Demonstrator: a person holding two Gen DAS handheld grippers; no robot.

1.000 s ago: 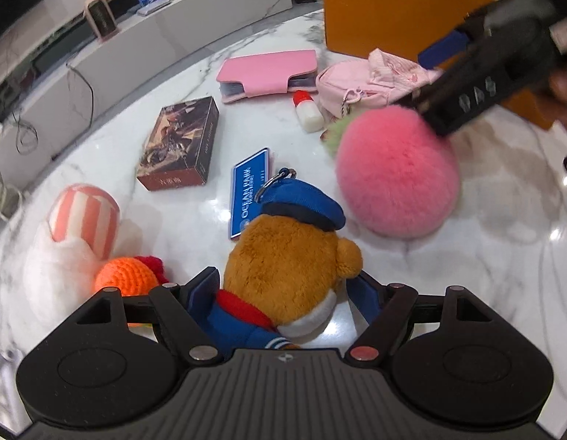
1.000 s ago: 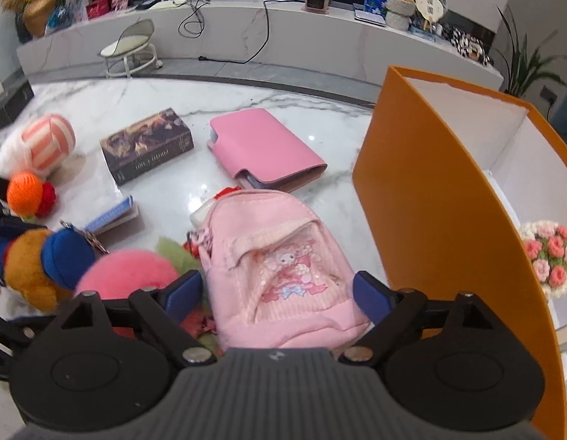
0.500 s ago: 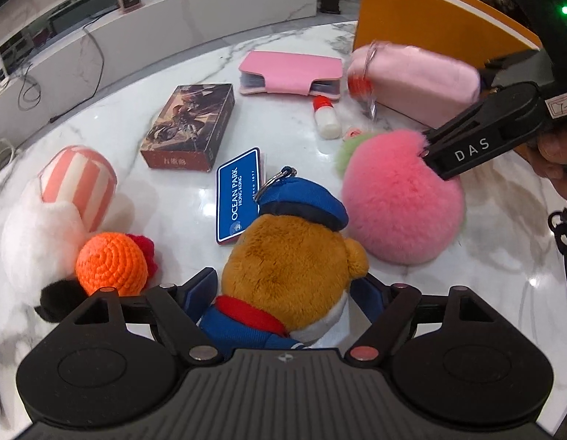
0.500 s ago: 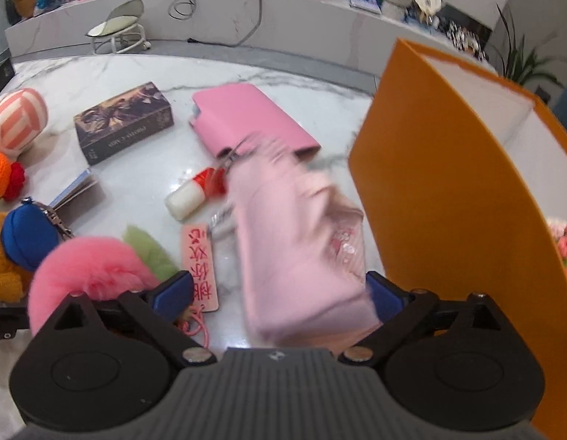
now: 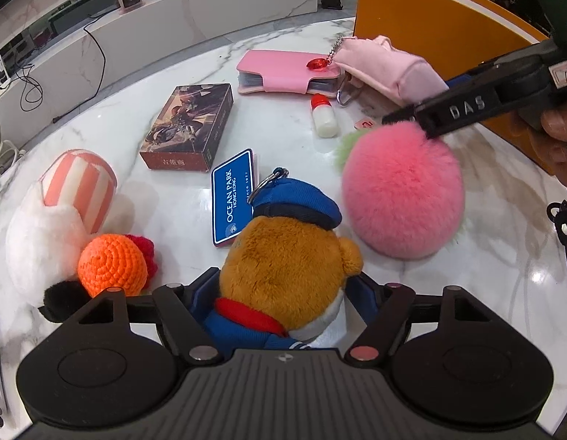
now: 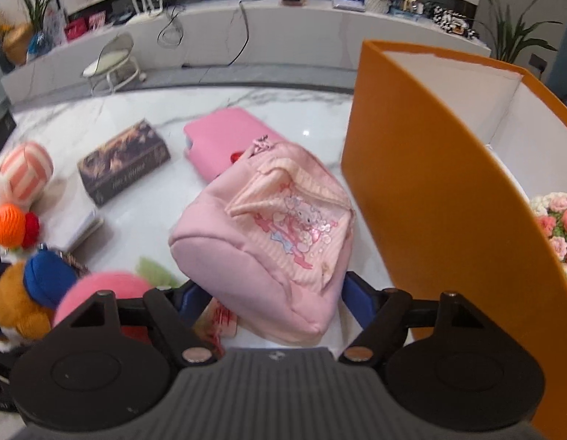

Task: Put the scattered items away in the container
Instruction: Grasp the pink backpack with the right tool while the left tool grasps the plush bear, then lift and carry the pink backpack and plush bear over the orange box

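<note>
Meanwhile your right gripper point(image 6: 268, 293) clamps the pink backpack point(image 6: 268, 242) lifted beside the orange container point(image 6: 430, 198) for loading, while your left gripper point(image 5: 283, 289) pinches the bear plush point(image 5: 287, 260).

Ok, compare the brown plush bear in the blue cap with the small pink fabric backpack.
The brown plush bear in the blue cap is furry and rounded; the small pink fabric backpack is smooth cloth with a cartoon print. The bear sits between the left tongs, low by the white marble table; the backpack hangs lifted in the right tongs, beside the orange box. Both are soft and gripped.
</note>
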